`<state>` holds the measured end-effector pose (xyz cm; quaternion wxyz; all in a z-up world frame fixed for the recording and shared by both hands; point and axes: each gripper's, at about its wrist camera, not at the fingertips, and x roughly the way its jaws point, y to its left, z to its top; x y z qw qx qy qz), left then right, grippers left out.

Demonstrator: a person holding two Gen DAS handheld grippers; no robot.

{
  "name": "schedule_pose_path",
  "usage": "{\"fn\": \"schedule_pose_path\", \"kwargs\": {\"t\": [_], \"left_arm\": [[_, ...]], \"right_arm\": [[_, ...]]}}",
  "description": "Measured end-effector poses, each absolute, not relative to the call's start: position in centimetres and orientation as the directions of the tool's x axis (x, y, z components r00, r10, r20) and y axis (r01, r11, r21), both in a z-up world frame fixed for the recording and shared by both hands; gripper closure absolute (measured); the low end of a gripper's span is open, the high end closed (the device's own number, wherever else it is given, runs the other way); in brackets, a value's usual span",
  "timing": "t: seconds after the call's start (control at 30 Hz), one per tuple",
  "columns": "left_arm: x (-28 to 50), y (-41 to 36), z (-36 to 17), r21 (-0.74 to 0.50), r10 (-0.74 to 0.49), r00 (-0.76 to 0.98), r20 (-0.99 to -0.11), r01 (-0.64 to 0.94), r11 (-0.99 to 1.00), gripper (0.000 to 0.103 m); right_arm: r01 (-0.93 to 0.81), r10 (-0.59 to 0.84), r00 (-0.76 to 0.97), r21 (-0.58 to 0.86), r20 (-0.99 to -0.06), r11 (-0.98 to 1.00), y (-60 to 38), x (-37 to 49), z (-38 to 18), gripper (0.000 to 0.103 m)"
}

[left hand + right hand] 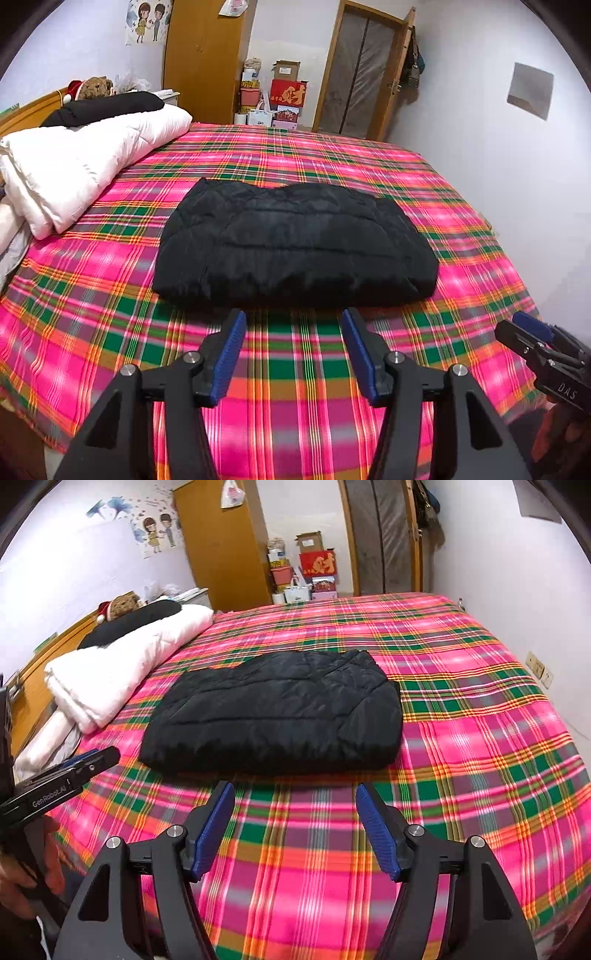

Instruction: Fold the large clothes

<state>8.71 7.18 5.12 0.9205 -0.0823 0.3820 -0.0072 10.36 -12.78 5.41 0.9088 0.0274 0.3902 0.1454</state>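
Both the left hand-held gripper (293,325) and right hand-held gripper (295,797) are hovering wide, empty, near the folded jacket (295,243) mid-bed (110,314); folding looks finished, perhaps needing a final tidy.

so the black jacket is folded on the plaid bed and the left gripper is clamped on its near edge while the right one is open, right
Not quite: the left gripper is not clamped on anything. The left wrist view shows its fingers spread apart, short of the black jacket, over the plaid bed. The rest holds: the jacket lies folded, and the right gripper is open too.
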Motion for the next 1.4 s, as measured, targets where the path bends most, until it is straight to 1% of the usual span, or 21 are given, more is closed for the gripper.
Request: {"fn": "schedule_pose_path", "kwargs": {"t": [0.27,0.5,0.8,0.93,1.03,1.27,1.4], "left_arm": [[3.1,6.3,4.1,-0.117,-0.048,0.689,-0.723,-0.054,0.992,0.044],[1.4,5.5,2.6,-0.085,-0.031,0.645,-0.763,-0.053,0.995,0.044],[0.7,6.0,2.2,-0.144,-0.075,0.643,-0.762,-0.056,0.988,0.044],[0.7,5.9,2.3,-0.135,-0.064,0.644,-0.762,-0.061,0.989,0.044],[0.8,6.1,2.3,-0.17,-0.091,0.645,-0.759,-0.061,0.984,0.044],[0.6,5.6,2.4,-0.124,-0.054,0.648,-0.76,-0.063,0.99,0.044],[0.6,5.7,2.4,-0.155,-0.082,0.645,-0.76,-0.057,0.986,0.044]], "right_arm": [[-0.24,0.259,0.65,0.131,-0.715,0.962,-12.8,4.8,4.4,0.035],[-0.232,0.237,0.642,0.11,-0.729,0.966,-12.7,3.1,3.6,0.035],[-0.243,0.223,0.648,0.08,-0.728,0.967,-11.9,2.5,3.7,0.035],[-0.243,0.22,0.647,0.076,-0.73,0.967,-11.9,2.5,3.5,0.035],[-0.242,0.216,0.648,0.072,-0.731,0.968,-11.9,2.5,3.6,0.035],[-0.243,0.211,0.645,0.065,-0.734,0.968,-11.5,2.4,3.5,0.035],[-0.244,0.208,0.644,0.061,-0.736,0.968,-11.3,2.4,3.5,0.035]]}}
